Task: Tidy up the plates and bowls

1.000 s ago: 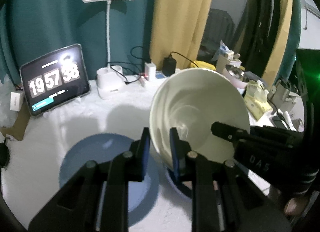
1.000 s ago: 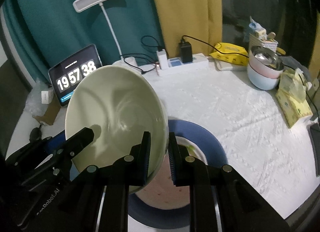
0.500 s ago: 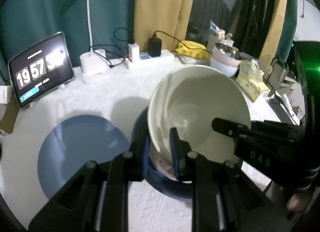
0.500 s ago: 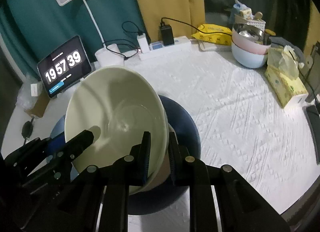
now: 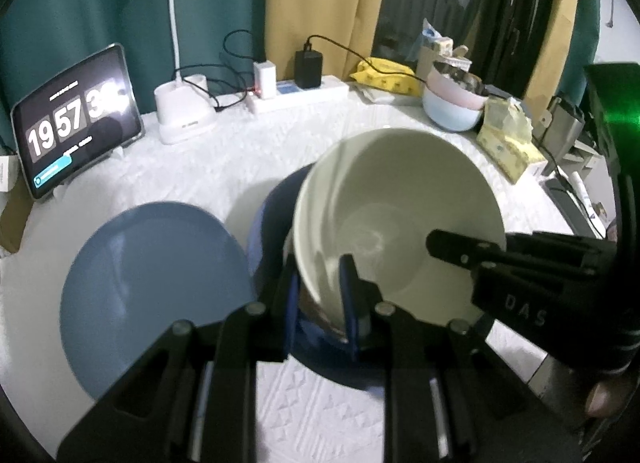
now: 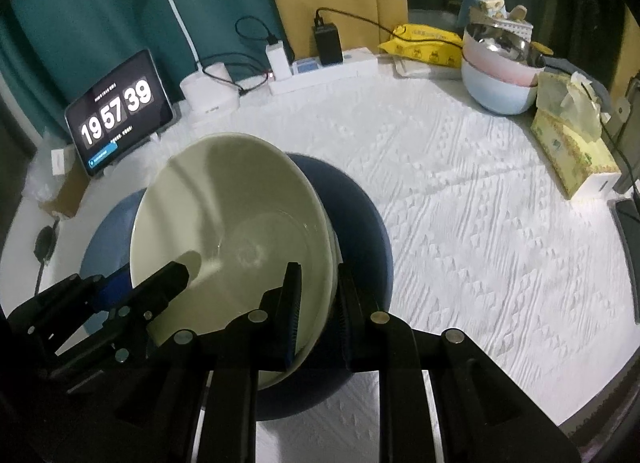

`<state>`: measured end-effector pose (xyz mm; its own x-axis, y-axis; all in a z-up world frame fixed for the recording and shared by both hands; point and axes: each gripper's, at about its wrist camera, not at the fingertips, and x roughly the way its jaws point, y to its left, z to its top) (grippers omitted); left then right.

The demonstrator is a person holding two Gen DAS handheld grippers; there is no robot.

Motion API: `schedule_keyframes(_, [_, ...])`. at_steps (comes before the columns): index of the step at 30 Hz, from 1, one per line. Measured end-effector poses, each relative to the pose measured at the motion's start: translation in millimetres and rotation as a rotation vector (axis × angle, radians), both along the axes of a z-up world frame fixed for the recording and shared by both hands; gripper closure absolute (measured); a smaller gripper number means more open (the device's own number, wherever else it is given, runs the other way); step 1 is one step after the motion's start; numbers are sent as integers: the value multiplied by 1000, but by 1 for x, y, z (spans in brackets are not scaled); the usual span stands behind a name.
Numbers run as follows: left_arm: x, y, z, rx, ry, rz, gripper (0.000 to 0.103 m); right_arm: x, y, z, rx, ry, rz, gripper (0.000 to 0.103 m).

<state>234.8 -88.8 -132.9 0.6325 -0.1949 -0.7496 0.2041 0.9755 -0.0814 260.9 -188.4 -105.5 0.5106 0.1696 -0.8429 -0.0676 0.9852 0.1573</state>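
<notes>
Since a second ago both tools have carried the cream bowl (image 5: 400,223) down toward the desk (image 6: 480,223), and it now sits low over the dark blue plate (image 6: 360,223) instead of high above it. The left tool (image 5: 320,295) is clamped narrowly on the bowl's near-left rim, one finger inside and one outside. The right tool (image 6: 318,303) pinches the opposite rim the same way, so the bowl hangs tilted between them. Another dish shows just under the bowl on the dark plate; whether they touch cannot be told. A light blue plate (image 5: 152,287) lies flat just left of the dark one. Farther back stand a tablet clock (image 6: 120,111) and stacked bowls (image 6: 500,79).
</notes>
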Motion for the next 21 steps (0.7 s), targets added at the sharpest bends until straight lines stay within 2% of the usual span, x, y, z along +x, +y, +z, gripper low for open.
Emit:
schedule_keyframes(6, [0, -1, -6, 8, 16, -1, 83, 2, 2, -1, -36, 3, 14, 82])
schedule_keyframes(11, [0, 0, -6, 12, 11, 6, 83, 1, 11, -2, -112, -20, 39, 80])
schedule_keyframes(17, [-1, 4, -5, 23, -3, 21, 83, 1, 16, -2, -129, -38, 69, 78])
schedule_keyframes(21, [-1, 7, -5, 11, 0, 18, 83, -1, 14, 1, -103, -49, 70, 74])
